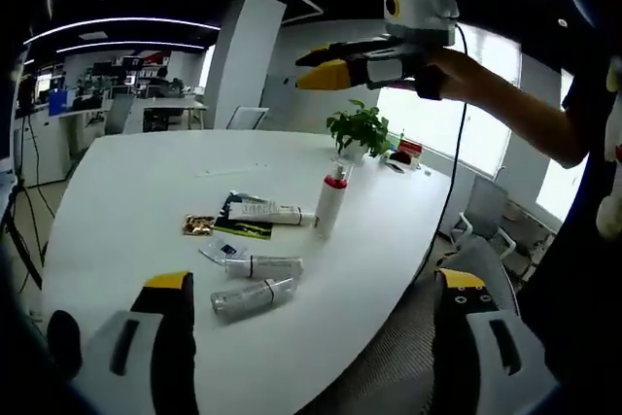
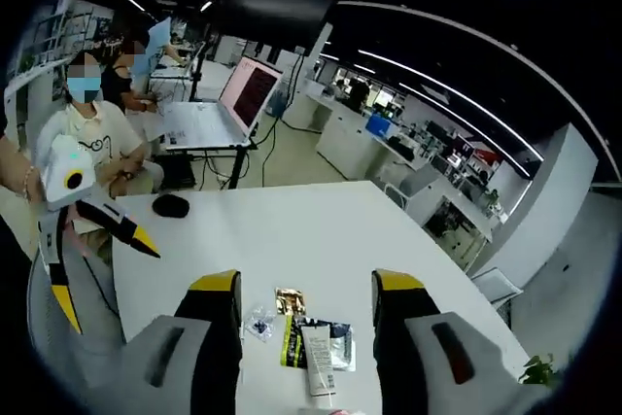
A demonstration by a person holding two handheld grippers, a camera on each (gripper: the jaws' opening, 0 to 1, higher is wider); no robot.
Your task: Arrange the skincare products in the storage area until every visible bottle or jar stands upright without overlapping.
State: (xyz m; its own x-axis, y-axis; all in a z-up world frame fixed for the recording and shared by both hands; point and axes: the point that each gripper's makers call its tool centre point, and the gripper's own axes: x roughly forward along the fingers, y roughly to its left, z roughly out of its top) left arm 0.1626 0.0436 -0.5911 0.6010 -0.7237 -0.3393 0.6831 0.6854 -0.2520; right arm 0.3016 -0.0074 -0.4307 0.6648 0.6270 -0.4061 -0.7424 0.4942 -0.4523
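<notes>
Left gripper [image 1: 316,284]: jaws spread wide, yellow-tipped, nothing between them, touching nothing. It hangs above the near edge of the white table [image 1: 126,182].

Right gripper [image 2: 306,284]: jaws also spread apart, empty, held above the table [image 2: 292,221]. In the left gripper view the same gripper [image 1: 326,65] is seen held high over the table in a person's hand [image 1: 442,70], its jaws parted there too.

Skincare items, left gripper view: ahead of the left jaws, between them and slightly left, two pale tubes lie on their sides, the nearer tube [image 1: 251,295] just beside the second tube [image 1: 264,266]. A small flat sachet [image 1: 224,251] lies next to them. Further out, a white tube [image 1: 272,212] lies across a dark packet [image 1: 238,223], overlapping it, with a gold sachet [image 1: 198,225] at the packet's left end. A white bottle with a red collar [image 1: 331,199] stands upright just right of that tube.

Labels: printing on tubes and packets is too small to read.

Right gripper view: white tube [image 2: 318,359] and dark packet [image 2: 294,337] lie between the jaws; gold sachet [image 2: 290,300] just beyond.

Background: potted plant [image 1: 362,129] at the far table edge; black mouse [image 2: 171,205] on the table; open laptop [image 2: 228,104] on a stand.
</notes>
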